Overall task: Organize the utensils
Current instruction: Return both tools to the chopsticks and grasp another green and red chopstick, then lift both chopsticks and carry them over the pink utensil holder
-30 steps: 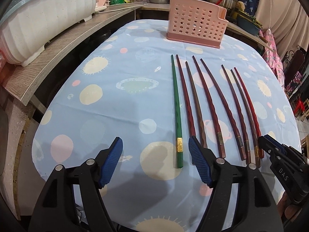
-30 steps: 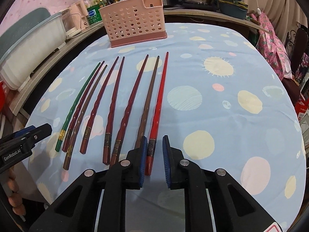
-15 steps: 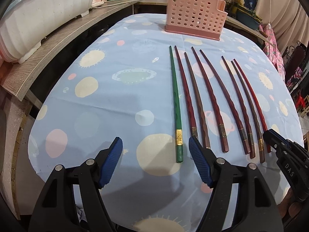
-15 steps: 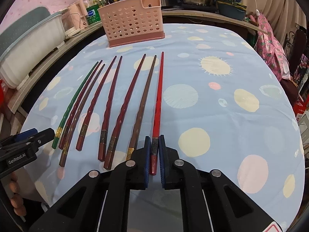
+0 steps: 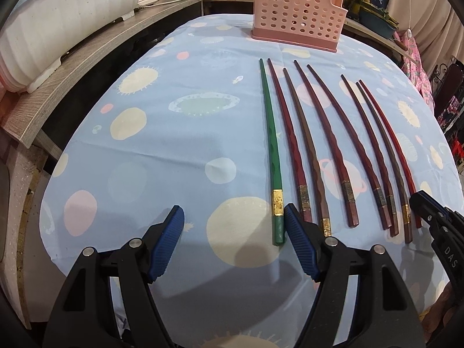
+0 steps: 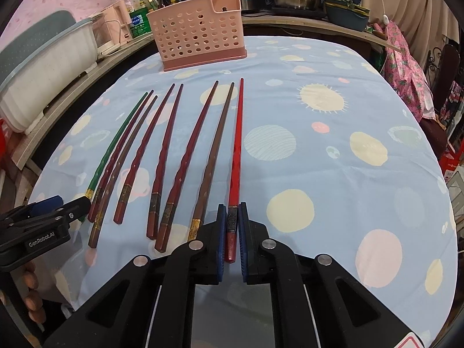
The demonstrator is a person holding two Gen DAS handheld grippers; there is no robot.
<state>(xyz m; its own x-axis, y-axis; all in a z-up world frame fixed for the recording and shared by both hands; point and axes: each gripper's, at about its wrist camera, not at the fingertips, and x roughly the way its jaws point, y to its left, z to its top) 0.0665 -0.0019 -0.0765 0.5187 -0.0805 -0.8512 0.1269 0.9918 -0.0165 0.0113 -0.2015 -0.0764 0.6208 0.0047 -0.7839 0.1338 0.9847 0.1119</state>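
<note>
Indoor light is falling evenly from above, keeping the tablecloth [image 5: 174, 150] bright and its colours clear. A soft grey shadow is lying on the cloth just in front of the left gripper [image 5: 233, 240], and another is darkening the cloth under the right gripper [image 6: 230, 233]. Both fisheye views are bending straight edges strongly, with black vignetting filling the corners. The chopsticks [image 6: 185, 159] are showing sharp, with faint sheen and no motion blur.

Cloth [image 6: 333, 156] right of the chopsticks [image 6: 185, 156] lay bare; the basket [image 6: 200, 32] blocked the table's [image 5: 162, 133] far edge.
</note>
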